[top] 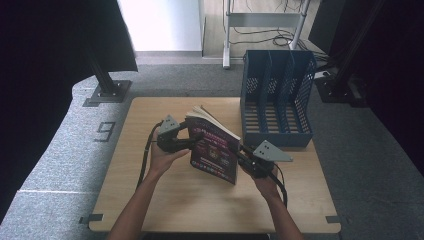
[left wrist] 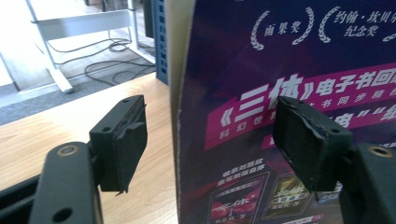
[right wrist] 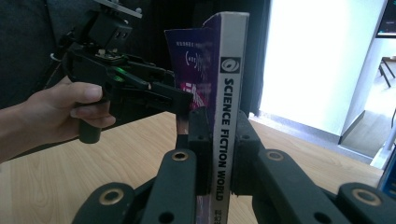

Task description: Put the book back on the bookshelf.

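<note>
"SCIENCE FICTION WORLD" is printed down the white spine of the book (right wrist: 228,116). "三体" is printed on its purple cover. A "9" (top: 104,131) is marked on the floor.

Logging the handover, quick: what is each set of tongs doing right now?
Left tongs: open, pads off the book, its edge between them.
Right tongs: closed on the book's spine, holding it upright.

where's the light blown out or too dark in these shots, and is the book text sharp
High view: doorway glare washes out at top, both sides nearly black. Right gripper view: bright white wall overexposed, book spine lettering crisp. Left gripper view: cover print readable, near pads soft.
</note>
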Demonstrator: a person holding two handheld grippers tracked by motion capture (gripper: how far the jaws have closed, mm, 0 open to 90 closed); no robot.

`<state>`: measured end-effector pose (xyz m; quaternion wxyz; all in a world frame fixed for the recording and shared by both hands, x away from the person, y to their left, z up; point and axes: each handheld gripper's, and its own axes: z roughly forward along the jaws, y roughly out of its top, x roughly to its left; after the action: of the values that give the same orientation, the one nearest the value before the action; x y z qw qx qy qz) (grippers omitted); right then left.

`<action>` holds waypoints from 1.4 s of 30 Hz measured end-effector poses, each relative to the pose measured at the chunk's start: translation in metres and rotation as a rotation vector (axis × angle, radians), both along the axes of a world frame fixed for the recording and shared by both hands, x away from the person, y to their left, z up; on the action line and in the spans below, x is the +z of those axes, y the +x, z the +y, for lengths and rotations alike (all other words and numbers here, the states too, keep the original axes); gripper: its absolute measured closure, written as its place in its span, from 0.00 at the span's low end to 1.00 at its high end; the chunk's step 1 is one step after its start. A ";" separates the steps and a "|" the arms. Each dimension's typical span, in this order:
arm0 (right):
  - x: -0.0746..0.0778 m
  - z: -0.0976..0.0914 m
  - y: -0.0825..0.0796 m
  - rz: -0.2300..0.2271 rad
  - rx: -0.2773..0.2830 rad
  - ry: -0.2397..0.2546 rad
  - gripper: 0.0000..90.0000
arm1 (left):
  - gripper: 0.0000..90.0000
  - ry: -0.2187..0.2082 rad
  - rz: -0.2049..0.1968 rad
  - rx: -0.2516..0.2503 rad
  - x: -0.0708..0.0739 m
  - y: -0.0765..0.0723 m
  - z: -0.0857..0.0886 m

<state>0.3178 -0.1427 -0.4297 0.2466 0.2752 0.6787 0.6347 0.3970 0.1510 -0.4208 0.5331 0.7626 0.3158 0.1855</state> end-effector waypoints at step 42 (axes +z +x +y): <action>0.002 0.009 0.011 -0.012 0.041 -0.101 0.90 | 0.27 -0.059 0.029 -0.061 0.002 0.002 -0.003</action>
<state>0.3290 -0.1337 -0.4275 0.2514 0.2447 0.7138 0.6061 0.3989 0.1484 -0.4184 0.5560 0.7586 0.3053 0.1488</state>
